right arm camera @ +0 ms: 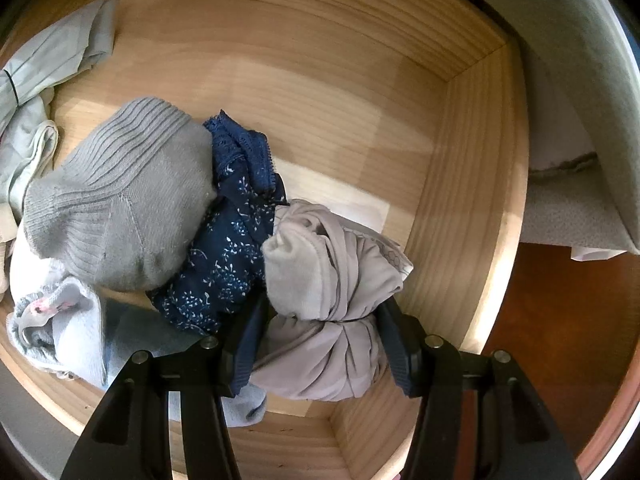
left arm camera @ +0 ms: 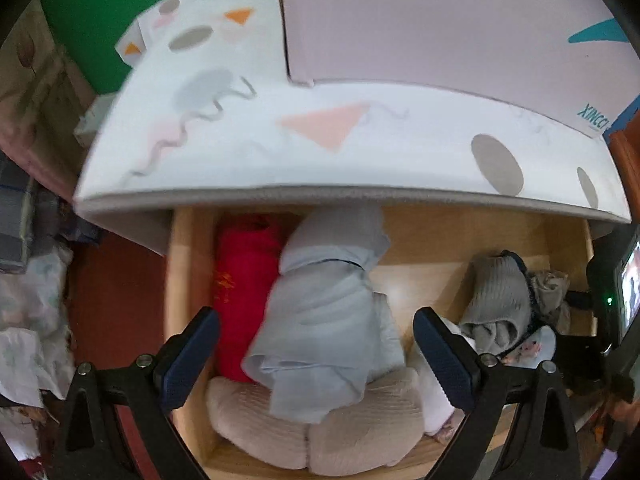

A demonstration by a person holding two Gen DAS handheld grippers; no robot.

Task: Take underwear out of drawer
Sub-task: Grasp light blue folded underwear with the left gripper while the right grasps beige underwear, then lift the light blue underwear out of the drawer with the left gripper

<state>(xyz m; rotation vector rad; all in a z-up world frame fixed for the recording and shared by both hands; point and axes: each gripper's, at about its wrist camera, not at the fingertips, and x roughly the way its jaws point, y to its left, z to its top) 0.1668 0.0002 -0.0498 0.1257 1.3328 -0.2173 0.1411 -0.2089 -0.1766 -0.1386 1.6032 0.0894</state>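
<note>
Down in the wooden drawer (right arm camera: pixel 460 184), near its right front corner, a knotted beige-grey underwear bundle (right arm camera: pixel 332 280) sits between the right gripper (right arm camera: pixel 320 344) pads, its narrowed jaws pressing the cloth on both sides. Just beside it lie a navy floral piece (right arm camera: pixel 224 264), touching it, and a grey ribbed sock roll (right arm camera: pixel 120 200). Farther left in the drawer, the left gripper (left arm camera: pixel 316 356) hangs with jaws wide apart over a pale blue folded garment (left arm camera: pixel 324 308), not touching it, with a red cloth (left arm camera: pixel 244 276) alongside and a cream knit (left arm camera: pixel 320 436) beneath.
</note>
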